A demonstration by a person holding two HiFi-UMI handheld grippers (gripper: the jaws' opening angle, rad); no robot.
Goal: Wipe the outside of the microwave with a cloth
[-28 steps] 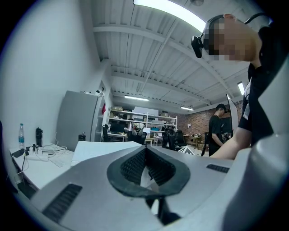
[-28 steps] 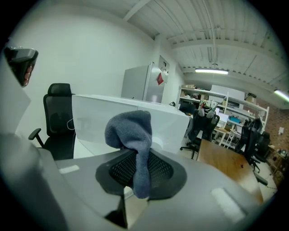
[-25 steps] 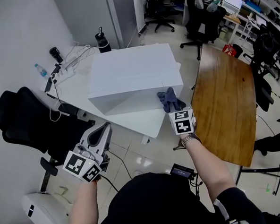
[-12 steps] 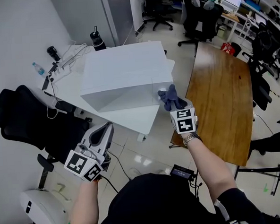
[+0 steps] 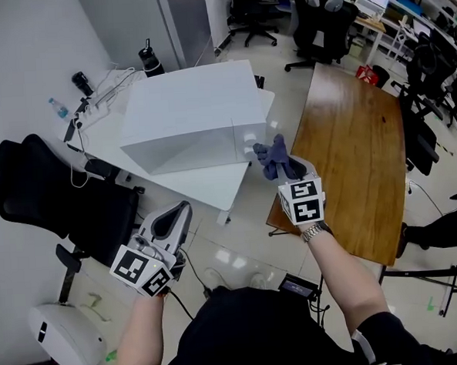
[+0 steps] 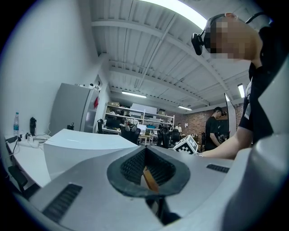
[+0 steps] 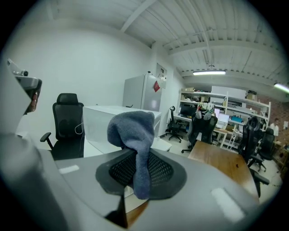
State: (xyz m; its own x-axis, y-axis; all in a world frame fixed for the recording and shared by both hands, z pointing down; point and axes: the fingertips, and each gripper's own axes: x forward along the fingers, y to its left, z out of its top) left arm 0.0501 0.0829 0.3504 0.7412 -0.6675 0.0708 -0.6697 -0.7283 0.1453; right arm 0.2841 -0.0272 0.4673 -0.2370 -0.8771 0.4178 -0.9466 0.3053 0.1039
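The white microwave [image 5: 190, 115] stands on a white table [image 5: 213, 188]; it also shows in the left gripper view [image 6: 86, 149] and the right gripper view [image 7: 101, 119]. My right gripper [image 5: 284, 172] is shut on a grey-blue cloth [image 5: 275, 156], which bunches up above the jaws [image 7: 135, 131]. It hangs by the microwave's front right corner, and from its own view it looks a little short of the casing. My left gripper [image 5: 175, 213] is shut and empty, low at the left, off the table's front edge. Its pads meet in its own view [image 6: 145, 170].
A long wooden table [image 5: 358, 154] runs along the right. A black office chair [image 5: 52, 196] stands left of the white table. A dark flask [image 5: 150, 61], a water bottle [image 5: 57, 107] and cables lie at the table's far end. A person [image 6: 216, 128] stands far off.
The cloth in my right gripper has slid from the microwave's lower front face to its front right corner. My left gripper has drifted slightly right, and the whole view has shifted.
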